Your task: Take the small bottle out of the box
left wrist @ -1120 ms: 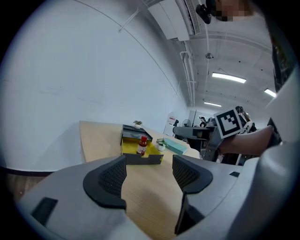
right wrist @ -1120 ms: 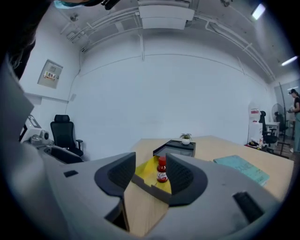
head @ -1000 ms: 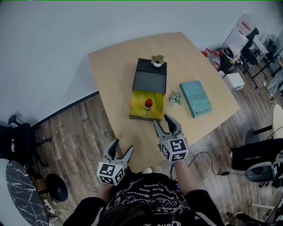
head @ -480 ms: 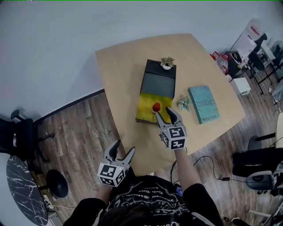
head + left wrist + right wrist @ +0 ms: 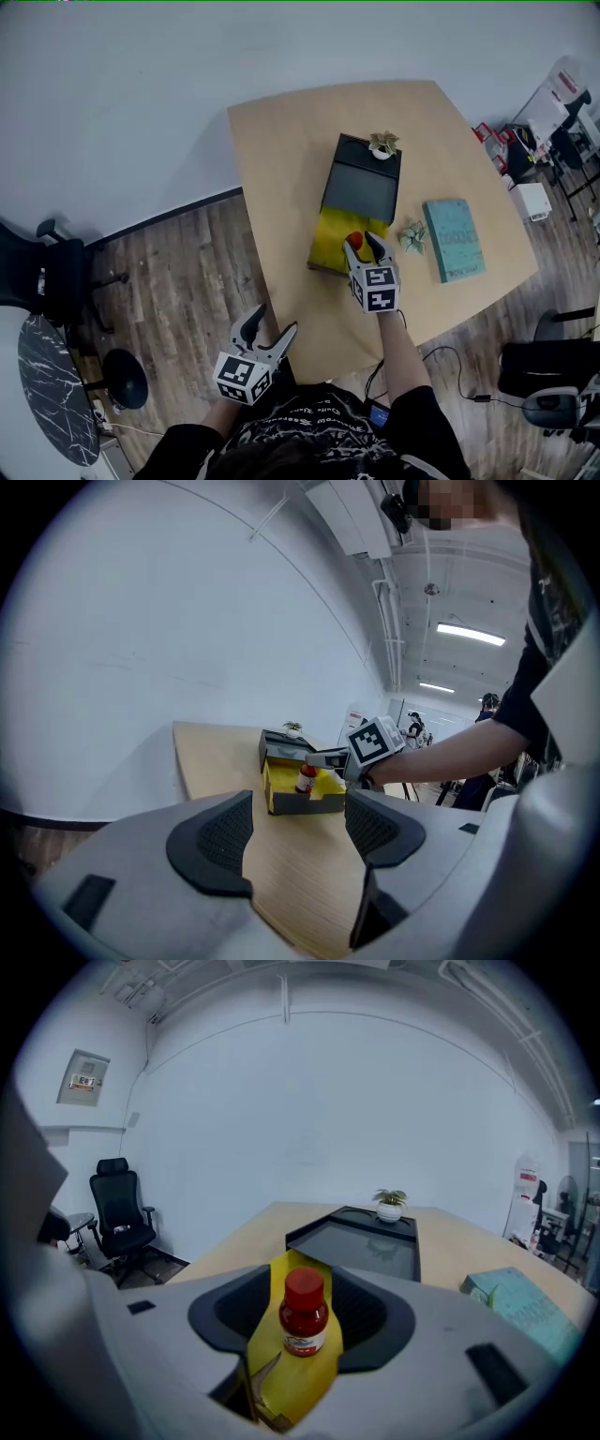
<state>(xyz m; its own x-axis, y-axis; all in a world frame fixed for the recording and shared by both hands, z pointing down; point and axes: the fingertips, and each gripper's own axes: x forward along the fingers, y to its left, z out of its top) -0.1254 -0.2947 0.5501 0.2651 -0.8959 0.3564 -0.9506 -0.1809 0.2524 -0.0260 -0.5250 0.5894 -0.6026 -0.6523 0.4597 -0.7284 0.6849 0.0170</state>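
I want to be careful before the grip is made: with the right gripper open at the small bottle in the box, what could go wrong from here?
1. The small bottle stands upright and free between the open jaws of the right gripper; uneven closing could tip it.
2. The left gripper hangs open, far from the yellow box, so nothing steadies the box; it might shift or lift with the bottle.

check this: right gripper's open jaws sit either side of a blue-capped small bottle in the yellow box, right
The cap is red, not blue, per the right gripper view. The right gripper, jaws open, does flank the small bottle in the yellow box.
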